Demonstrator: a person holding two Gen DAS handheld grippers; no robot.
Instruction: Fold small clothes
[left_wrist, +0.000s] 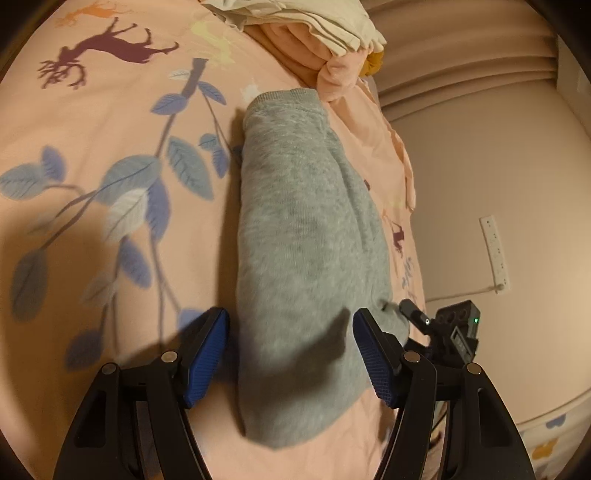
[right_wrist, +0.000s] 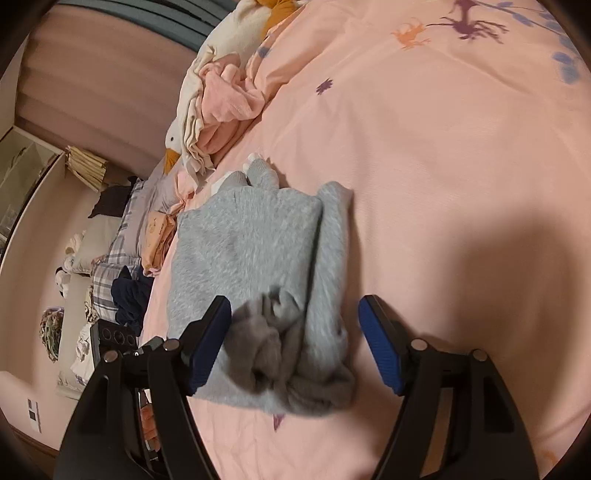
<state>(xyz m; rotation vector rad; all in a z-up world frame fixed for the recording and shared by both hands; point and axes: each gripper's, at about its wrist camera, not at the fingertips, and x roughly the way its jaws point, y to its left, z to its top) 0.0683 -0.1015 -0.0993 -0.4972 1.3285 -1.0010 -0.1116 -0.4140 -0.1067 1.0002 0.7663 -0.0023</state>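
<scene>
My left gripper (left_wrist: 290, 354) hangs over the near end of the grey garment (left_wrist: 303, 236), jaws spread wide with the blue pads (left_wrist: 205, 363) on either side of the cloth and nothing clamped. My right gripper (right_wrist: 293, 341) is spread just as wide above the bunched, wrinkled end of the same grey garment (right_wrist: 247, 243), holding nothing. The garment lies folded into a long bundle on the pink bedsheet (right_wrist: 424, 166) printed with deer and leaves. Beyond it sits a heap of pink and cream bedding (right_wrist: 218, 103), with a goose plush (right_wrist: 171, 142) beside it.
</scene>
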